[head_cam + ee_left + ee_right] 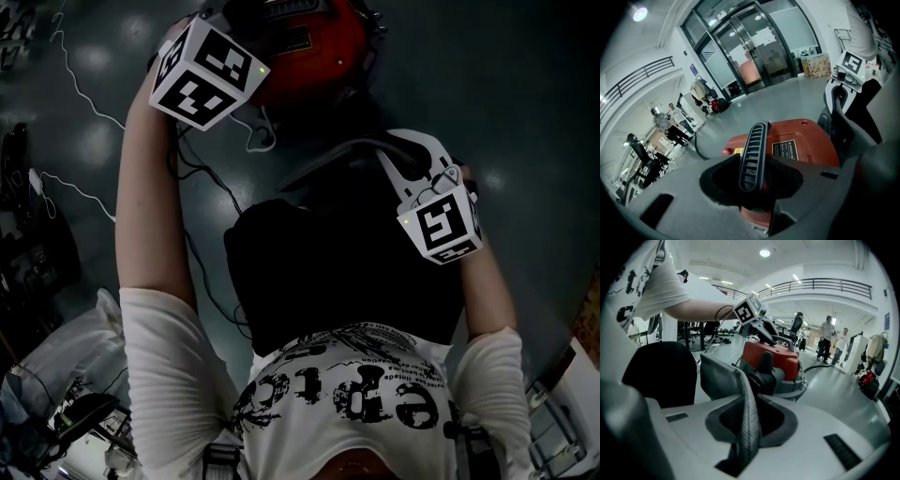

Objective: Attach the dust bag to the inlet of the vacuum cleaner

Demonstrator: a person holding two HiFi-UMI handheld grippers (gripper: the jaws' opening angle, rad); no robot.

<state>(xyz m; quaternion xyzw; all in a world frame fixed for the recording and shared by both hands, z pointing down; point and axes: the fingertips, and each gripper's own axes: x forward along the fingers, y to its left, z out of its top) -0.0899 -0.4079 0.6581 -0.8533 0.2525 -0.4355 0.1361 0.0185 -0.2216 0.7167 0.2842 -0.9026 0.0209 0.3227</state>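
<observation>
The red vacuum cleaner [309,47] stands on the floor in front of the person. My left gripper [757,174] is shut on the black ribbed handle [754,145] on the vacuum's red top [806,140]. The grey mesh dust bag [724,376] rises out of my right gripper [747,425], which is shut on a fold of it. The bag's upper edge lies beside the black inlet [764,373] on the vacuum's side; I cannot tell whether they touch. In the head view the right gripper [375,148] reaches toward the vacuum's base from the right.
The person's dark-clad legs [337,262] fill the space under both arms. White cables [84,103] trail across the floor at the left. A black hose [820,365] runs off behind the vacuum. People [834,338] stand in the hall beyond, and glass doors [754,47] lie opposite.
</observation>
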